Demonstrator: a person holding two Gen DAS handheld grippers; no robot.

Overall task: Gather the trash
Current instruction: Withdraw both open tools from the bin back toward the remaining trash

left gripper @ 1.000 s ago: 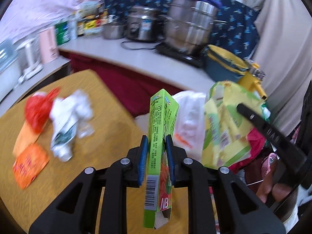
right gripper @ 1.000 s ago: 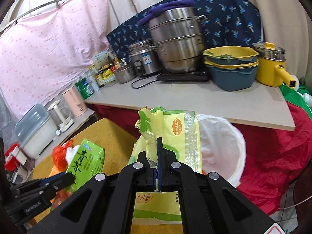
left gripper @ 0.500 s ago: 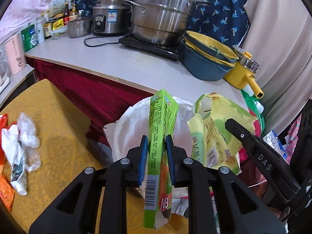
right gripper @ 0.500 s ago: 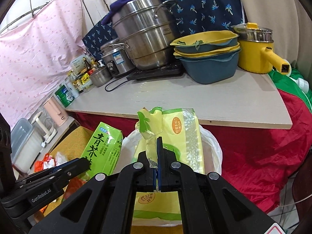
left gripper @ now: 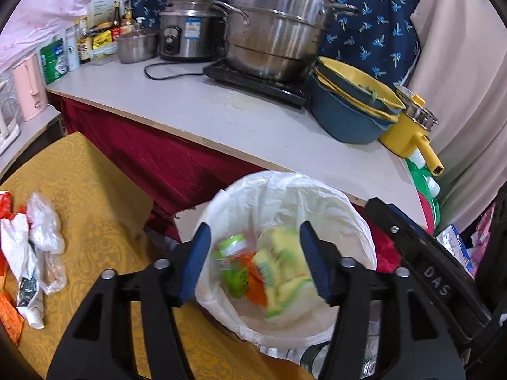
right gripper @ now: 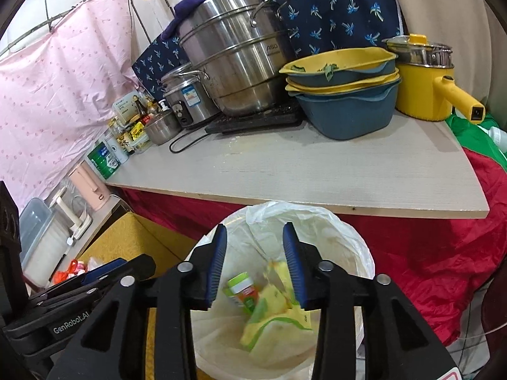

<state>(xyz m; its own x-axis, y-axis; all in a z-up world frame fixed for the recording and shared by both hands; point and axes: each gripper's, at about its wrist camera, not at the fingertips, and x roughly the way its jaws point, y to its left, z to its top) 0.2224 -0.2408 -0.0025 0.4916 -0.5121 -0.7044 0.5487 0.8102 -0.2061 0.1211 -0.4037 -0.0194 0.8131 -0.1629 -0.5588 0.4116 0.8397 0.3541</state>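
- Left wrist view: looking down into a round bin (left gripper: 358, 221) lined with a thin, crinkled white plastic bag.
- Lying blurred inside it: one green carton (left gripper: 233, 269) with an orange patch and one yellow-green crinkly packet (left gripper: 282, 272), touching side by side.
- Left tongs (left gripper: 255, 262) having just been opening, now standing apart over the bin, nothing between the ribbed blue pads.
- Showing one arm of the right tongs (left gripper: 421, 253) at the right edge, black and hard.
- Resting on the patterned golden tabletop (left gripper: 104, 196) at left: crumpled white wrappers (left gripper: 28, 247), clear film and orange scraps, well apart from the bin.
- Standing on the pale counter (left gripper: 196, 107): one tall steel steamer (left gripper: 279, 28), one steel cooker (left gripper: 187, 28), blue and yellow basins (left gripper: 345, 107) stacked, one yellow pot.

- Right wrist view: hanging over the same lined bin (right gripper: 355, 247), with the carton (right gripper: 242, 291) upright-tilted and the packet (right gripper: 272, 323) crumpled beside it, touching.
- Right tongs (right gripper: 255, 262) having just been opening, now apart and empty.
- Showing the left tongs (right gripper: 104, 272) low at left, beside the bin.
- Crowding the counter (right gripper: 317, 171): steamer (right gripper: 234, 57), basins (right gripper: 345, 88), several small bottles and jars.
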